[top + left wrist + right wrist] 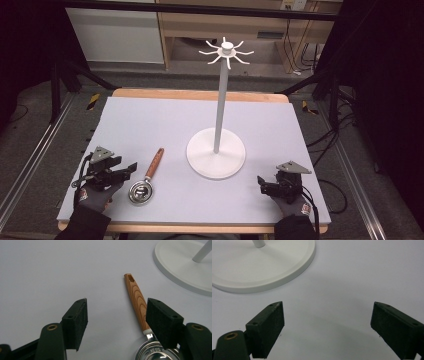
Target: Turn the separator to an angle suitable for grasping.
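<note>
In the high view, a measuring spoon (146,181) with a wooden handle lies near the front-left corner of the tabletop (150,120), its steel bowl toward the front edge and its handle angled toward the white hook stand (217,150) at the middle. The left gripper (131,168) sits just beside the spoon, jaws apart and holding nothing.

In the left gripper view, the spoon's handle (136,298) runs past the inner face of the right-hand jaw rather than between both pads. Closing from here would likely clip the handle off-centre and skid or spin the spoon on the smooth mat.

In the right gripper view, the right gripper (327,325) stands released over bare mat near the stand's base (274,270); a careless sweep could knock the stand.
</note>
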Available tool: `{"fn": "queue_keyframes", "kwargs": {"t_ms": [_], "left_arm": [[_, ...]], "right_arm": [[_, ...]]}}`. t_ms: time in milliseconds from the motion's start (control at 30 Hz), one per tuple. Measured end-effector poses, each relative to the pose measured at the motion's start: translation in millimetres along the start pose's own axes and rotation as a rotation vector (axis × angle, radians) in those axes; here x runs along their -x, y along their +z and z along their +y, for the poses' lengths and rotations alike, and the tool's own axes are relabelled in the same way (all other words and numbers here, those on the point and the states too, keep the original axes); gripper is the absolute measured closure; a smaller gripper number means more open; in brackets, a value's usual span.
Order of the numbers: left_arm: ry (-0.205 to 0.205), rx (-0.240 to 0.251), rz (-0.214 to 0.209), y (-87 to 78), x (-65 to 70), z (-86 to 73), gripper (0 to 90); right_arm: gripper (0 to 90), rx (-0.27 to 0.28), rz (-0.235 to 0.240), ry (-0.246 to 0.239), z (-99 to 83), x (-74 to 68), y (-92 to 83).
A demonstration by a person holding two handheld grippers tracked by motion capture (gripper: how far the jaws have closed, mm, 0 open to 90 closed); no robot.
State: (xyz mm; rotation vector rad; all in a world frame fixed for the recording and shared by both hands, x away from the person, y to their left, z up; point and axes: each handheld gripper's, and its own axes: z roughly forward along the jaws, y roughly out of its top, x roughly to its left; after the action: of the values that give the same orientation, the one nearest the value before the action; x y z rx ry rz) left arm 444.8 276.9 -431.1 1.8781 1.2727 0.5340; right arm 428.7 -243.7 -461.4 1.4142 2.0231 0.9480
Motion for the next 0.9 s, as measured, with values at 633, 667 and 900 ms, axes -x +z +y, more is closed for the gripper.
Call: {"fn": "queue_keyframes", "kwargs": {"t_ms": [633, 667, 900], "left_arm": [[0.053, -0.024, -0.032, 6.9, 15.5, 25.3, 36.3], [0.055, -0.025, -0.035, 8.0, 16.5, 26.8, 36.3], [0.070, -0.047, -0.049, 20.0, 26.7, 33.3, 37.0]], "right_arm": [[11.5, -0.008, -0.014, 0.007, -0.1, 0.8, 1.8], [11.5, -0.008, -0.014, 0.007, -0.1, 0.8, 1.8], [11.5, -0.007, -0.014, 0.003, -0.1, 0.9, 1.5]]}}
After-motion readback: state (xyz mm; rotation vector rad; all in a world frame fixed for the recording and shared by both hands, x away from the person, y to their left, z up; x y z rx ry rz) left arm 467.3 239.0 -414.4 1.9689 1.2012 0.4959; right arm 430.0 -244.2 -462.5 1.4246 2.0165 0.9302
